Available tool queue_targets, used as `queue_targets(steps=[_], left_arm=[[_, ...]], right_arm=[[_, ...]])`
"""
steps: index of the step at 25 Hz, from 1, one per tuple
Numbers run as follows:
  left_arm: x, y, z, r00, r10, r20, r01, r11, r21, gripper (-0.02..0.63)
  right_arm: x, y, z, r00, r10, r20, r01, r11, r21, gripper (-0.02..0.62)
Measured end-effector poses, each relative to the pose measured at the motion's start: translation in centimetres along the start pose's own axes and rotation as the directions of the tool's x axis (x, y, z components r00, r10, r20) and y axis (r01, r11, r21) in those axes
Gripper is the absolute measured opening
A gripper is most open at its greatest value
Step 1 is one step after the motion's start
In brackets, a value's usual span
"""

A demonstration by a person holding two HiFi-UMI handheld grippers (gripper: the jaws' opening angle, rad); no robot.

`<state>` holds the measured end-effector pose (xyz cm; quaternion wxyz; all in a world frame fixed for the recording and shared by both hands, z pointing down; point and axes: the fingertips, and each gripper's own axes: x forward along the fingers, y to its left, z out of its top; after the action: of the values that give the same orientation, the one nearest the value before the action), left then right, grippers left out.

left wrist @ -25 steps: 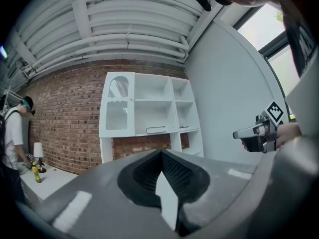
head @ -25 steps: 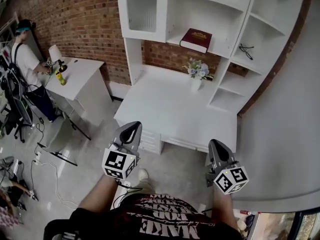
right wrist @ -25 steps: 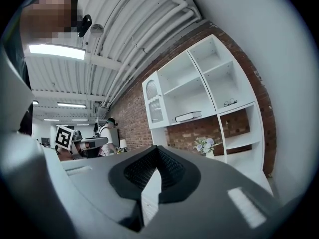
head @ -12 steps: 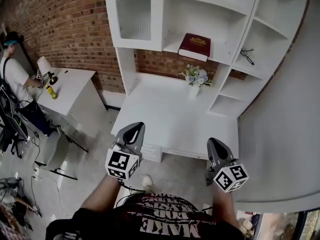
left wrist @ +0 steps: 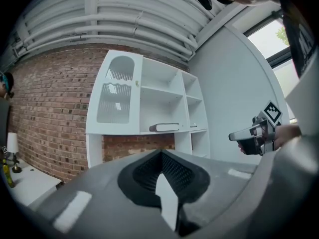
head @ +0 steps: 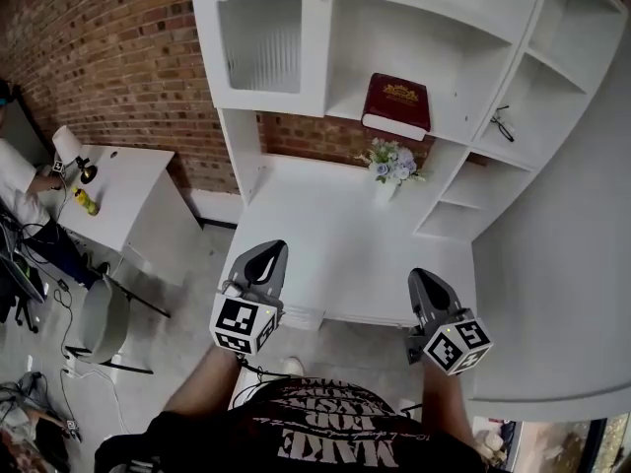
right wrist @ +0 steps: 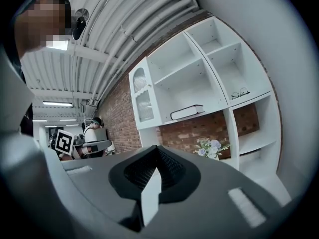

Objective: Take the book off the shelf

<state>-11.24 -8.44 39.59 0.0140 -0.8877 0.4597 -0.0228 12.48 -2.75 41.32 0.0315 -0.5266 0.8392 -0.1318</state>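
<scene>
The dark red book [head: 397,105] lies flat on the far white shelf [head: 340,111], above the flower vase [head: 390,168]. To its right sit what may be glasses [head: 503,123]. The left gripper [head: 262,256] and right gripper [head: 425,284] hover near the desk [head: 335,235], with their jaws pressed together and empty.

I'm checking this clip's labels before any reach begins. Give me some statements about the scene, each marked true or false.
1. The book lies flat on a shelf. True.
2. The right hand-held gripper holds the book. False: it is shut on nothing, well short of the shelves.
3. A vase of flowers stands on the desk below the book. True.
4. The glasses share the book's compartment. False: they lie in the next compartment to the right.
5. The left hand-held gripper has its jaws wide apart. False: they are together, empty.
</scene>
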Motion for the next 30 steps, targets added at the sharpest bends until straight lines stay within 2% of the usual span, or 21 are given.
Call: queue_targets(steps=[8, 13, 21, 30], left_arm=[[2.9, 5.8, -0.7, 1.000, -0.020, 0.018, 0.020, 0.999, -0.028, 0.000], [4.5, 6.8, -2.0, 0.999, -0.052, 0.007, 0.052, 0.997, -0.058, 0.000], [8.0, 6.3, -1.8, 0.996, -0.090, 0.009, 0.090, 0.994, -0.058, 0.000], [13.0, 6.8, -1.1, 0.998, -0.054, -0.013, 0.053, 0.998, -0.026, 0.000]], right_arm=[[5.9, 0.5, 2.0, 1.000, -0.028, 0.009, 0.028, 0.999, -0.038, 0.024], [7.7, 0.4, 4.0, 0.999, -0.037, 0.016, 0.038, 0.998, -0.043, 0.025], [10.1, -2.6, 7.4, 0.997, -0.033, 0.065, 0.030, 0.998, 0.046, 0.023], [14.4, -8.6, 8.5, 0.995, 0.033, 0.094, -0.055, 0.968, 0.244, 0.024]])
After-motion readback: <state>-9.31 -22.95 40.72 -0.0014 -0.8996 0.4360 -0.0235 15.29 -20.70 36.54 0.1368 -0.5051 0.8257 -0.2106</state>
